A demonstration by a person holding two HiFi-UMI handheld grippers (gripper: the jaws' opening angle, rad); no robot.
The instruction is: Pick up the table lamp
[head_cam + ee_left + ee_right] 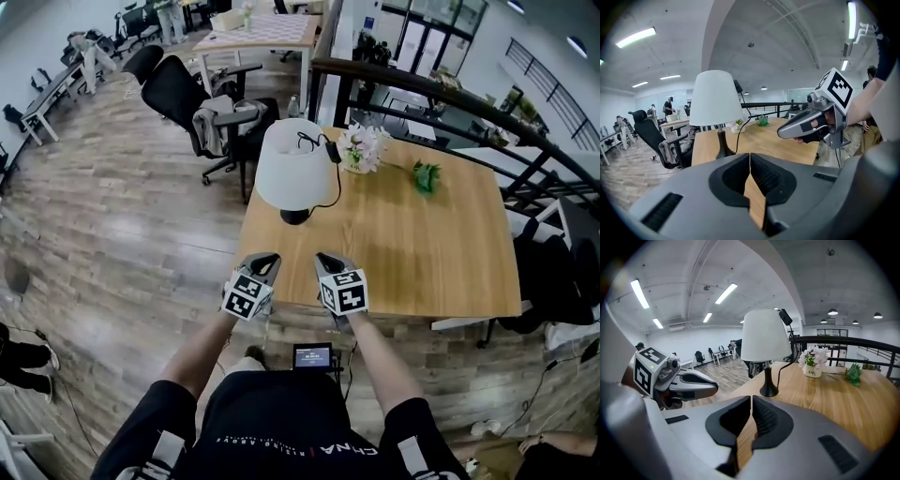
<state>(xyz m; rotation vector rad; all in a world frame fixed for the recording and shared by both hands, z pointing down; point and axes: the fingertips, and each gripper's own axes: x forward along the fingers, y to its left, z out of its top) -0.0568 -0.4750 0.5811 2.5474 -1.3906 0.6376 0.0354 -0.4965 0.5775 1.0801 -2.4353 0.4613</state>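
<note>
Nearby, a flower pot (pixel 361 150) stands beside the table lamp (pixel 294 164).

A wooden table (pixel 422 244) bears a flower pot (pixel 362 148) near a green sprig (pixel 427 176).

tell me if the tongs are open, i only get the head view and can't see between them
observer: The left tongs are shut, nothing between them.
operator: and the right
observer: The right tongs are shut and empty too, with the lamp standing apart ahead of them.
operator: what's under its top
observer: A thin dark stem that widens into a round black base on the table.
</note>
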